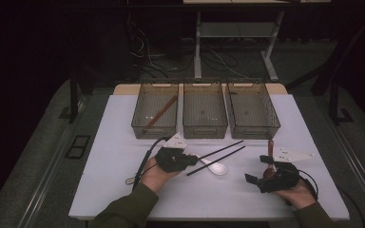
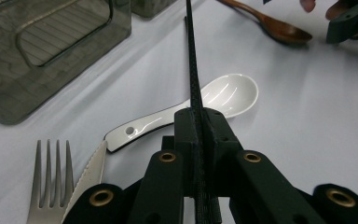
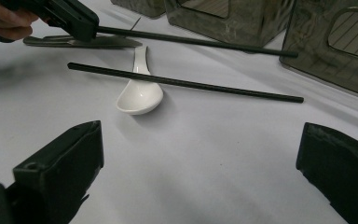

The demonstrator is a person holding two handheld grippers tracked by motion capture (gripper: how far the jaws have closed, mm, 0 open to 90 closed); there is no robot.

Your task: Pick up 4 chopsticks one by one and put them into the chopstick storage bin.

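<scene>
My left gripper (image 1: 190,159) (image 2: 198,119) is shut on one end of a black chopstick (image 1: 223,148) (image 2: 192,65) (image 3: 191,41), which points toward the bins. Its twin, a second black chopstick (image 1: 216,161) (image 3: 182,82), lies on the white table (image 1: 123,142) across the handle of a white ceramic spoon (image 1: 217,167) (image 2: 223,95) (image 3: 140,95). At the right, my right gripper (image 1: 259,169) (image 3: 200,137) rests low with its jaws wide apart and nothing between them. A brown wooden spoon (image 1: 270,159) (image 2: 277,25) lies just beside it.
Three smoky plastic bins (image 1: 154,111) (image 1: 204,110) (image 1: 253,111) stand in a row at the back; the left one holds a brown stick (image 1: 161,113). A metal fork (image 2: 51,186) and a knife (image 2: 91,170) lie under my left gripper.
</scene>
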